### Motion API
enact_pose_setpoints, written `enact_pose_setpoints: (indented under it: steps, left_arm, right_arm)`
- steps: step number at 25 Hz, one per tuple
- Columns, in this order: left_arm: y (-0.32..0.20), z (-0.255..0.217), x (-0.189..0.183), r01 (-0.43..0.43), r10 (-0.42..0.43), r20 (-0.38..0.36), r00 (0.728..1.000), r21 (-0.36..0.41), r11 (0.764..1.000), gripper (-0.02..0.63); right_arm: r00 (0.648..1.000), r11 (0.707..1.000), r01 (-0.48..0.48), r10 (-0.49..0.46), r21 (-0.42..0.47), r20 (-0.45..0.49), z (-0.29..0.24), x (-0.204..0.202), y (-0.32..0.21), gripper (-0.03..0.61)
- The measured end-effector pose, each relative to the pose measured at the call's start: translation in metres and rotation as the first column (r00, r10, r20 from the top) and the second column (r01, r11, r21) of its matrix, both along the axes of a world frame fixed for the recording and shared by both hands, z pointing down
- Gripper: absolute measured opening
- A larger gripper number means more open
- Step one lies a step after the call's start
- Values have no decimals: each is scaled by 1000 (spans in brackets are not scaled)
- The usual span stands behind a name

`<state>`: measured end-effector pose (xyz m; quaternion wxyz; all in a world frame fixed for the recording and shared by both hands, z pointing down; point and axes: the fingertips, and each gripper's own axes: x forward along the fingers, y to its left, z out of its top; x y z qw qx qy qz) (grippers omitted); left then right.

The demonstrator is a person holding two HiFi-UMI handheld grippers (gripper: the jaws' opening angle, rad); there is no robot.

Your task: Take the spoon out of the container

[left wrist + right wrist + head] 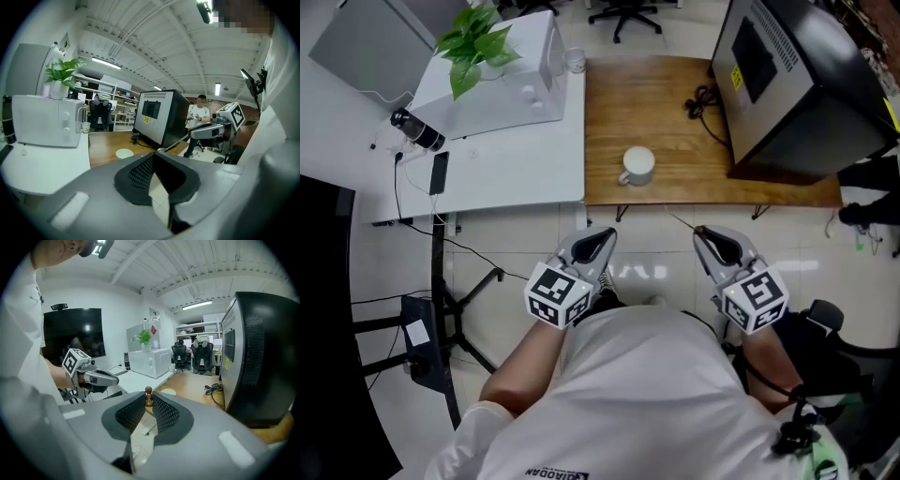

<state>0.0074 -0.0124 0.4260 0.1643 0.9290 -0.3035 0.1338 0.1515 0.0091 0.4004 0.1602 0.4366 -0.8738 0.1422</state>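
Currently one white mug upright on wooden table, interior plain white. One spoon out of mug, on mug's near side past table edge, pinched in right gripper, jaws narrowly apart on it, brown knobbed end beyond tips. Two grippers; left gripper also on mug's near side, jaws together, empty. One small clear cup beyond mug, contents unclear.

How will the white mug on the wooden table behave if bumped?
The white mug looks like glazed ceramic: probably rigid, heavyish for its size, breakable if dropped. Squat and upright on the smooth wooden table, it would likely slide rather than tip. It stands near the table's front edge, so a push that way might send it off.
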Motion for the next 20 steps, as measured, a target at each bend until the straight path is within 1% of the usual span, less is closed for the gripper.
enact_pose_setpoints:
  steps: [4,11,15,18,20]
  left_arm:
    - [29,0,12,41,-41,-5,999,-3,999,5]
    - [70,2,23,100,-100,5,995,2,995,5]
    - [87,6,27,91,-91,14,996,-5,996,5]
    - [94,7,26,83,-83,-17,996,-44,996,5]
    - [96,6,24,67,-68,-21,997,-57,996,5]
  right_arm:
    - [1000,1000,26,-26,-1,14,2,13,29,54]
    - [997,997,77,-77,-18,25,9,16,68,54]
    - [996,997,78,-78,-13,33,12,17,81,54]
    - [997,998,68,-68,-10,34,10,14,85,54]
    - [998,998,54,-54,-11,34,8,10,86,54]
